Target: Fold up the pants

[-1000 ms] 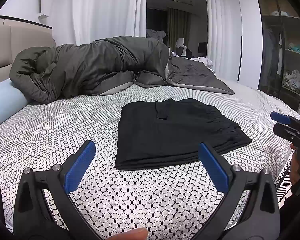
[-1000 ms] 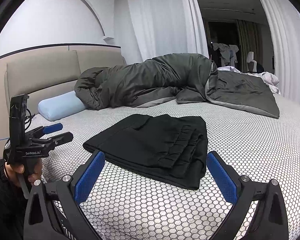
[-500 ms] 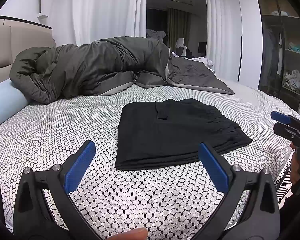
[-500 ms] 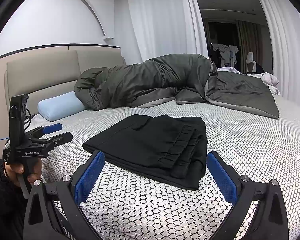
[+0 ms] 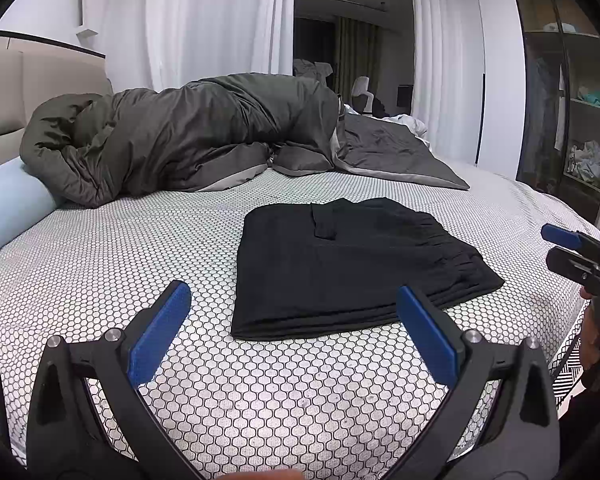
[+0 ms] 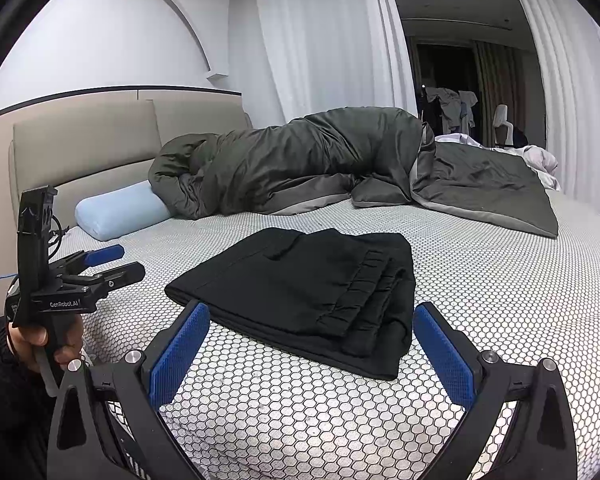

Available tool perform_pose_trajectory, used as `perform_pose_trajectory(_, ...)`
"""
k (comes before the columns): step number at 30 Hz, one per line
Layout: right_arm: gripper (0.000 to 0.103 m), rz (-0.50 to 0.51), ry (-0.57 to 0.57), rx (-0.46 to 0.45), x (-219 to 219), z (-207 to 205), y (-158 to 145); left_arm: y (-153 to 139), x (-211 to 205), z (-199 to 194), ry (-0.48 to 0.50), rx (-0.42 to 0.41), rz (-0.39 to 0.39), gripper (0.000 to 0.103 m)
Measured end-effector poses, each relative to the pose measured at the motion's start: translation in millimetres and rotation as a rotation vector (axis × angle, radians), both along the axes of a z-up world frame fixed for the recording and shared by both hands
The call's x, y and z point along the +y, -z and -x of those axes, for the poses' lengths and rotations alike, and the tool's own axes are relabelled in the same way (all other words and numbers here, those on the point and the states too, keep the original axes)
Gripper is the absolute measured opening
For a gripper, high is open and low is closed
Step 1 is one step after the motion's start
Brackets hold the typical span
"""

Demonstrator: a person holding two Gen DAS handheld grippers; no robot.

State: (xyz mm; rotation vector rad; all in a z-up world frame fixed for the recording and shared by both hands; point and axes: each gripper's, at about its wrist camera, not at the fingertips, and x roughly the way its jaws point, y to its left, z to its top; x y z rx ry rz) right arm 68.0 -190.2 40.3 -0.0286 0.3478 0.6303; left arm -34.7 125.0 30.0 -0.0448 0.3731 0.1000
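1. Left wrist view. Nothing has shifted over the past second: the black pants (image 5: pixel 340 264) lie as before, a squared, layered packet on the bed (image 5: pixel 100 272), toward its near right edge. The left tongs (image 5: pixel 296 328) stay spread wide and empty, held back above the near edge and clear of the cloth.
2. The right tongs (image 5: pixel 560 248) show at the right edge of the bed, off the fabric; from here I cannot tell their spread.
3. Judgement: no motion plus a tidy stack suggests the folding is done, or paused before a last tuck.
4. Right wrist view. The right tongs (image 6: pixel 308 344) gape wide, empty, just short of the pants (image 6: pixel 300 288). The left tongs (image 6: pixel 108 264) hover at the left edge, apart from the cloth.
5. Materials: the pants are matte and soft, with a gathered elastic waistband stacked in ridges at the right end and a pocket flap on top. The sheet has a fine honeycomb print. A puffy olive duvet (image 6: pixel 284 160) and a pale blue bolster (image 6: pixel 120 214) lie along the far edge.
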Motion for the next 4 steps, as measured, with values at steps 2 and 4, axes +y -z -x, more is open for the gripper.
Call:
perform_pose_trajectory(2, 0.103, 0.0, -0.001, 0.002, 0.2, -0.4, 0.0, -0.2, -1.6, 0.1, 0.001, 0.002, 0.001, 0.102)
perform_pose_trajectory(4, 0.103, 0.002, -0.002, 0.003, -0.1, -0.9, -0.1, -0.3, -2.8, 0.1, 0.0, 0.002, 0.0, 0.102)
